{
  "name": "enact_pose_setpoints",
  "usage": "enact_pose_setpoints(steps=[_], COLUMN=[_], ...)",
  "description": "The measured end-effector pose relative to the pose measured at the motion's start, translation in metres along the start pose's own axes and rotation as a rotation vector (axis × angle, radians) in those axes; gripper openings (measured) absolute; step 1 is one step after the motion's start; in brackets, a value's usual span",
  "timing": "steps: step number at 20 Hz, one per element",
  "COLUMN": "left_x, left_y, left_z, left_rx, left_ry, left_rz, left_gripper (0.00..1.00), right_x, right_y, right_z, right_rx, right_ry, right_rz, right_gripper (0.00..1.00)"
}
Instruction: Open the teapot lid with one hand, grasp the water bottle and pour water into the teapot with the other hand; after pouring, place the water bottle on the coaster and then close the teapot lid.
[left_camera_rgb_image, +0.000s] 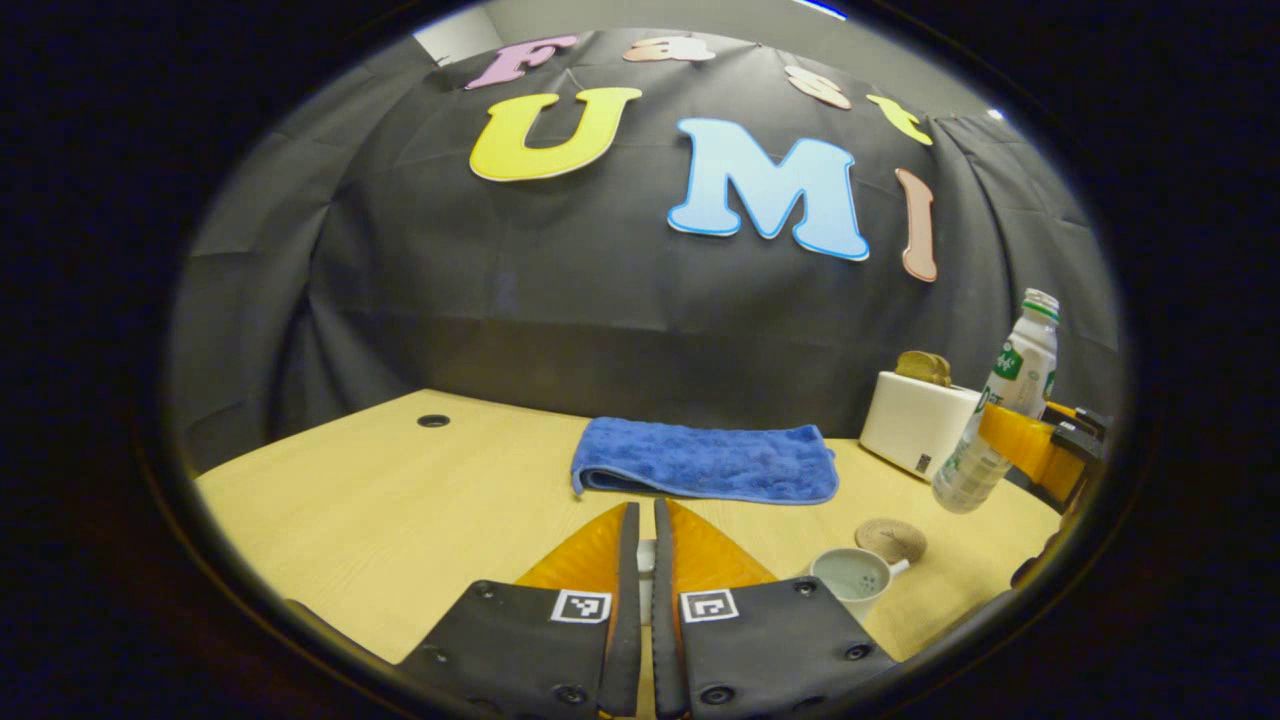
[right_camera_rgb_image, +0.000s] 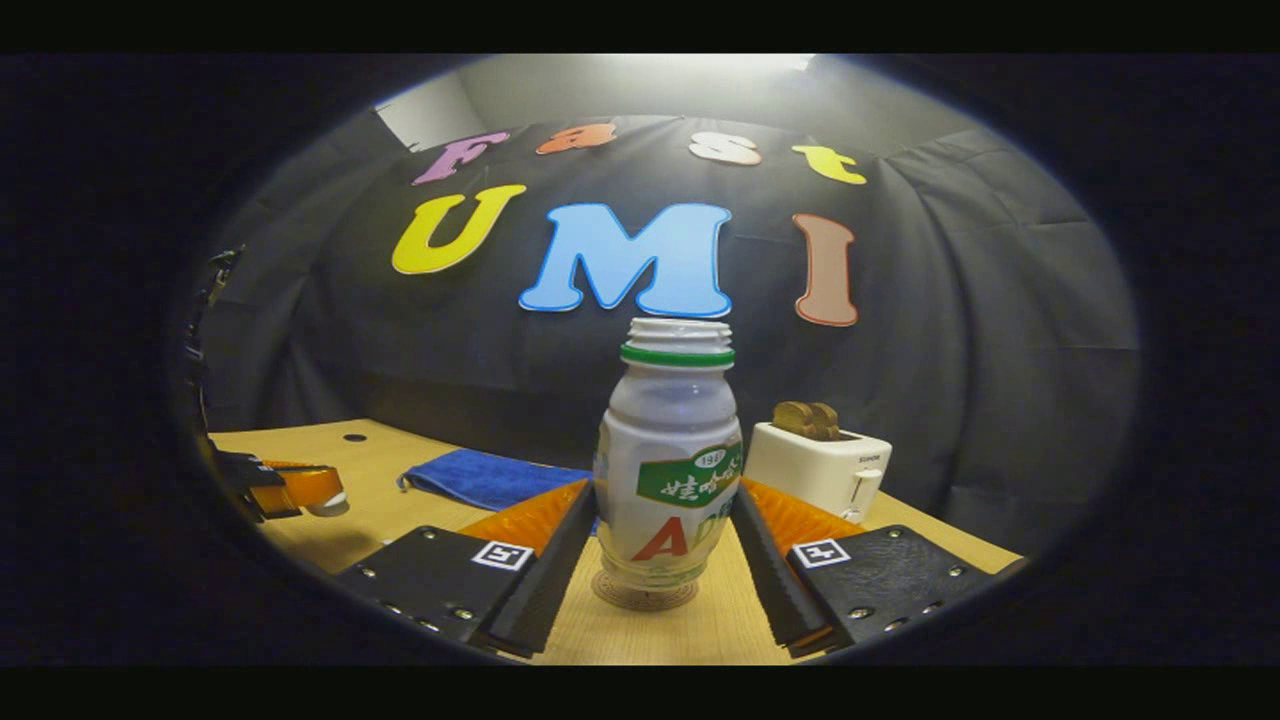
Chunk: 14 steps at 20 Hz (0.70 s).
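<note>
Your left gripper (left_camera_rgb_image: 645, 545) pressed together on something small and pale, teapot (left_camera_rgb_image: 853, 578) open just right of it, coaster (left_camera_rgb_image: 891, 539) beyond, your right gripper (right_camera_rgb_image: 662, 520) pinching the water bottle (right_camera_rgb_image: 668, 475) above the coaster, blue towel (left_camera_rgb_image: 705, 460) and toaster (left_camera_rgb_image: 918, 423) far across the table (left_camera_rgb_image: 400, 500).
</note>
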<state>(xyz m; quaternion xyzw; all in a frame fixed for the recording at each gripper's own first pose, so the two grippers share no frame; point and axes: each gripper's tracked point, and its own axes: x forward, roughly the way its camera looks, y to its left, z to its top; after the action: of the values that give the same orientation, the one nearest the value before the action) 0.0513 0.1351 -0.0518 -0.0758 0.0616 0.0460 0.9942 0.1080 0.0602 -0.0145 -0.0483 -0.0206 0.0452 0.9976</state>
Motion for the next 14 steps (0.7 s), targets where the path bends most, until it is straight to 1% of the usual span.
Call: enact_pose_setpoints(steps=[1,2,3,7,8,9,10,11,12,14], left_x=[0.001,0.001,0.001,0.001,0.002,0.001,0.0,-0.001,-0.001,0.0], left_y=[-0.005,-0.012,-0.021,-0.056,-0.063,-0.072,-0.08,-0.089,-0.096,-0.108], left_z=[0.0,0.001,0.0,-0.001,0.0,0.001,0.004,0.006,0.006,0.001], left_rx=[0.0,0.001,0.001,0.014,0.028,0.041,0.055,0.064,0.07,0.08], left_ry=[-0.004,-0.011,-0.018,-0.031,-0.036,-0.046,-0.061,-0.073,-0.077,-0.071], left_rz=[-0.016,-0.037,-0.06,-0.141,-0.16,-0.179,-0.199,-0.22,-0.239,-0.268], left_gripper=[0.12,0.15,0.11,0.11,0.07,0.08,0.12,0.12,0.15,0.13], right_x=[-0.001,-0.003,-0.004,-0.007,-0.007,-0.007,-0.007,-0.007,-0.007,-0.008], right_y=[-0.003,-0.008,-0.01,-0.018,-0.018,-0.018,-0.018,-0.017,-0.018,-0.021], right_z=[-0.001,-0.002,-0.002,0.001,0.002,0.001,0.0,0.0,0.0,0.001], right_rx=[0.002,0.003,0.006,-0.006,-0.009,-0.009,-0.006,-0.003,-0.003,-0.01], right_ry=[0.003,0.005,0.004,0.0,-0.002,0.0,0.003,0.005,0.007,0.004], right_rz=[-0.004,-0.01,-0.019,-0.042,-0.041,-0.04,-0.038,-0.036,-0.037,-0.045], right_gripper=[0.79,0.79,0.79,0.79,0.79,0.79,0.79,0.79,0.79,0.79])
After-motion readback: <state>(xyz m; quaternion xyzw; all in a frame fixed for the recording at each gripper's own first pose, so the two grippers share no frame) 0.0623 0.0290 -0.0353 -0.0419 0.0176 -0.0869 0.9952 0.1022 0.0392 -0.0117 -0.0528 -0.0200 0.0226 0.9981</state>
